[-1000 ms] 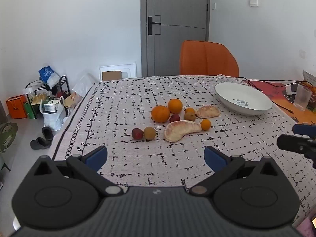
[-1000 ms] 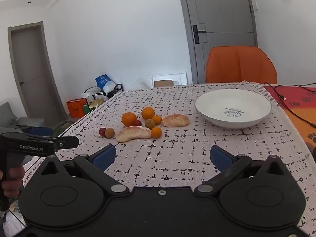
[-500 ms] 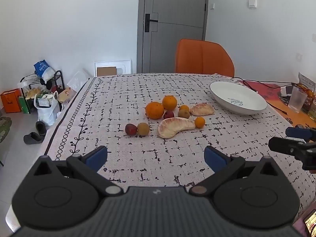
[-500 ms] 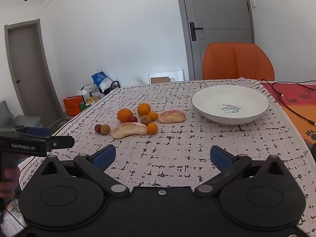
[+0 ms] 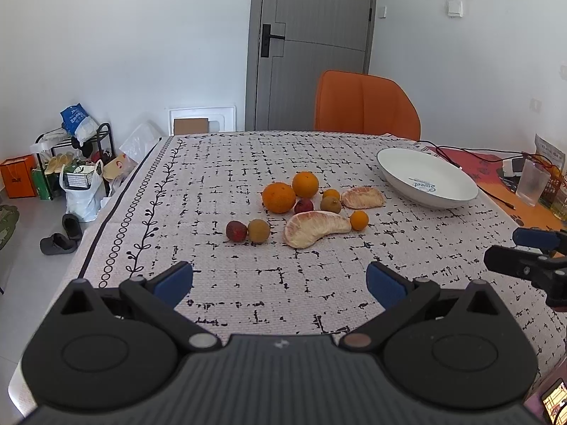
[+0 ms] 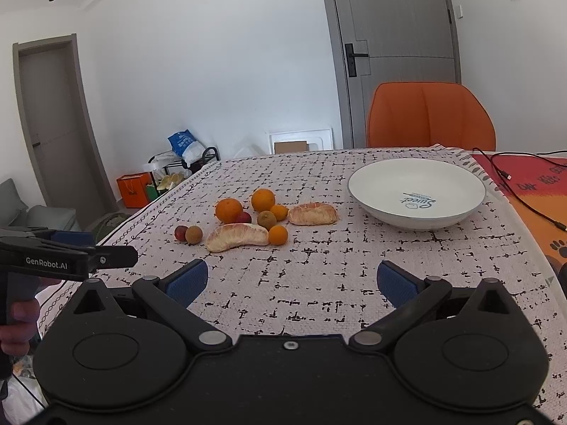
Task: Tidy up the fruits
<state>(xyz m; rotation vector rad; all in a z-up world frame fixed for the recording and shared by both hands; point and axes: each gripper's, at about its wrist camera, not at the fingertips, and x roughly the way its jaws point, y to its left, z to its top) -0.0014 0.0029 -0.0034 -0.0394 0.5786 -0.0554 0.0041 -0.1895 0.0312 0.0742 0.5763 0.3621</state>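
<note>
Woven tablecloth; round oranges, glossy bowl.

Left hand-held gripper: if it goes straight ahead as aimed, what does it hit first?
Probably the bigger peeled pomelo segment: it lies nearest the centre line of the open left hand-held gripper. Only bare tablecloth lies before it. Depth is unclear, and a flatter path might pass over the fruit.

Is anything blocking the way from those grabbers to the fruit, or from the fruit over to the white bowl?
Nothing visible. Bare tablecloth lies between both open grippers and the fruit pile, and between the pile and the empty white bowl.
</note>
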